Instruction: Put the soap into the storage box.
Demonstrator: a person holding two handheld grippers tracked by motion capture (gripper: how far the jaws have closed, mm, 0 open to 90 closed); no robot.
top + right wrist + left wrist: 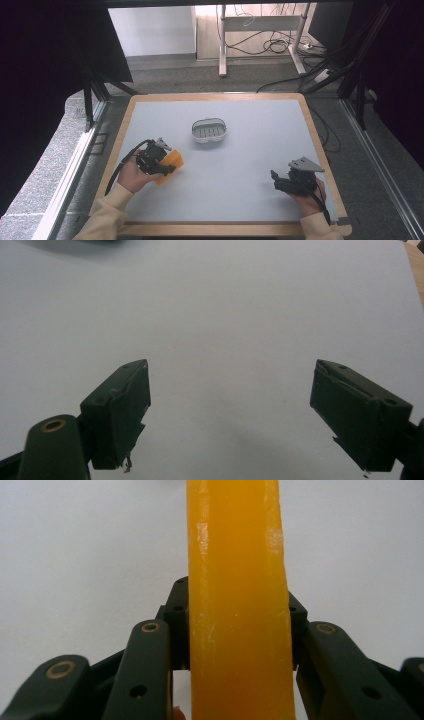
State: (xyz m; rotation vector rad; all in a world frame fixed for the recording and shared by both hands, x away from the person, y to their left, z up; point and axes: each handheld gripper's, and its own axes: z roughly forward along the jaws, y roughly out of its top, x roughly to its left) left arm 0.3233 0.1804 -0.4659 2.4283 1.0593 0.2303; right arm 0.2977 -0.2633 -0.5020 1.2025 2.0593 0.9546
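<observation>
High view: left tongs [167, 167] at the front-left of the grey surface [250, 150], clamped on an orange soap bar [171, 163] that sticks out toward the middle. A white soap dish [209, 130] sits well apart, further back near centre. Right tongs [280, 182] rest at front-right, nothing in them.

Left gripper view: soap bar [237, 605] stands upright between the jaws, pads pressing both broad faces, low on the bar. Looks stiff, glossy, waxy, so probably slick and light; a grip across the flat faces near the middle seems safest, since squeezing hard could dent it or let it squirt out.

Right gripper view: right tongs [230, 405] stand wide apart over bare surface [225, 305], holding nothing.
</observation>
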